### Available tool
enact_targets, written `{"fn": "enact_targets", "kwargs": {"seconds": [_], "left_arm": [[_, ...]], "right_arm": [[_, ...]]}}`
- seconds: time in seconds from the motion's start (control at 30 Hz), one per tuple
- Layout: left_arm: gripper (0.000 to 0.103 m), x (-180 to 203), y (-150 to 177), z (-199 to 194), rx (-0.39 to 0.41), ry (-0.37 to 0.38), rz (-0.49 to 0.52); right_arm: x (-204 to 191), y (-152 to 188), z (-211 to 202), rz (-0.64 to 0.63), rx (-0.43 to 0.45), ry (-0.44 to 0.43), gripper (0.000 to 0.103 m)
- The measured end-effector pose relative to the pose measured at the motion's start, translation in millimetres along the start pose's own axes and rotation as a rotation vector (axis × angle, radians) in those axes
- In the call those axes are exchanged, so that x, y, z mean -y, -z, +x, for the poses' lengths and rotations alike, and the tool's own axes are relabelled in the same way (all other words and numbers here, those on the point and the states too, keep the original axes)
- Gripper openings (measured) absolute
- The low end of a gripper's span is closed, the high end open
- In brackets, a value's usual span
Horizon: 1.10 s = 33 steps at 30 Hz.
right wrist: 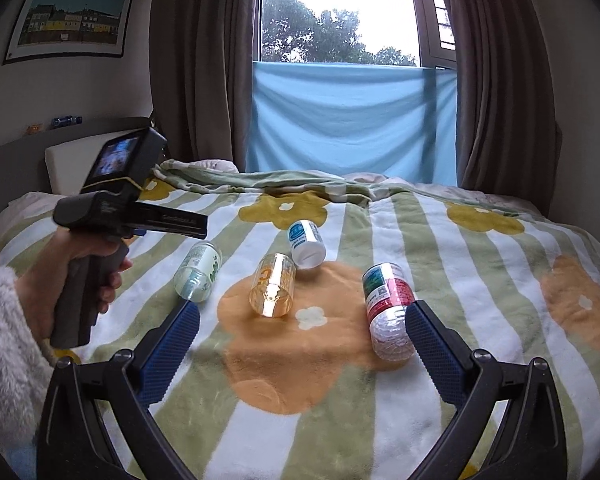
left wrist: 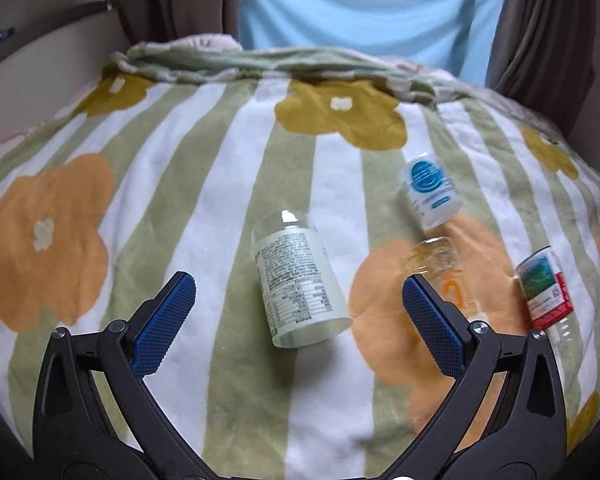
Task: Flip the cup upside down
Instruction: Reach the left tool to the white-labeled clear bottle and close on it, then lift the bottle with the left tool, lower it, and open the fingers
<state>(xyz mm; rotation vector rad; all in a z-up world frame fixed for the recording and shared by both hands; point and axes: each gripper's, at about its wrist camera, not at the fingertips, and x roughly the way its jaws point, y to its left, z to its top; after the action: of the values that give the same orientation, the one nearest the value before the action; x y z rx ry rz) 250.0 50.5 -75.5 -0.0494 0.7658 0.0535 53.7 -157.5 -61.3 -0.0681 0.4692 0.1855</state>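
Several plastic cups lie on their sides on a flowered, striped blanket (left wrist: pixel 204 184). A clear cup with a pale green label (left wrist: pixel 300 280) lies just ahead of my left gripper (left wrist: pixel 300 282), whose blue-padded fingers (left wrist: pixel 168 320) stand open on either side of it without touching. The right wrist view shows the same green cup (right wrist: pixel 198 276), an orange-tinted cup (right wrist: pixel 272 290), a white cup with a blue label (right wrist: pixel 306 244) and a red-and-green labelled cup (right wrist: pixel 388 314). My right gripper (right wrist: pixel 303 308) is open and holds nothing; its right finger (right wrist: pixel 432 344) is beside the red cup.
A hand (right wrist: pixel 60 280) in a fluffy sleeve holds the left gripper's handle at the left of the right wrist view. The blanket (right wrist: pixel 460 272) covers a bed. Behind it are brown curtains (right wrist: pixel 204 60), a blue cloth (right wrist: pixel 352 120) over the window and a headboard (right wrist: pixel 16 160).
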Motion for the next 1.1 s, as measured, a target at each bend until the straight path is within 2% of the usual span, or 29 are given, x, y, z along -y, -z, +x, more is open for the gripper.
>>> {"fn": "enact_targets", "kwargs": {"seconds": [0.07, 0.13, 0.37, 0.47, 0.6, 0.67, 0.87, 1.1], "left_arm": [[0.103, -4.5, -5.8, 34.8, -0.097, -0.020, -0.019], [0.103, -11.0, -9.1, 63.8, -0.160, -0.023, -0.046], [0.100, -12.3, -17.2, 111.9, -0.255, -0.061, -0.037], [0.089, -13.5, -20.2, 125.5, -0.291, -0.069, -0.038], [0.063, -18.4, -20.1, 139.7, -0.349, -0.046, -0.065], [0.063, -22.2, -18.3, 143.4, -0.374, -0.012, -0.093], [0.062, -28.0, -17.1, 136.6, -0.368, -0.005, -0.084], [0.062, -32.2, -20.7, 98.4, -0.343, 0.028, -0.043]], "right_arm": [[0.9, 5.6, 8.0, 0.003, -0.025, -0.012, 0.103], [1.6, 11.5, 17.5, 0.005, -0.053, -0.028, 0.103], [-10.4, 37.1, 53.4, -0.040, -0.158, -0.089, 0.103], [-19.6, 41.2, 58.6, -0.052, -0.164, -0.120, 0.103], [-31.5, 41.0, 62.9, -0.077, -0.168, -0.134, 0.103], [-33.8, 40.2, 62.8, -0.078, -0.166, -0.137, 0.103], [-31.3, 35.6, 62.0, -0.062, -0.159, -0.127, 0.103], [-24.7, 26.9, 47.2, -0.002, -0.131, -0.115, 0.103]]}}
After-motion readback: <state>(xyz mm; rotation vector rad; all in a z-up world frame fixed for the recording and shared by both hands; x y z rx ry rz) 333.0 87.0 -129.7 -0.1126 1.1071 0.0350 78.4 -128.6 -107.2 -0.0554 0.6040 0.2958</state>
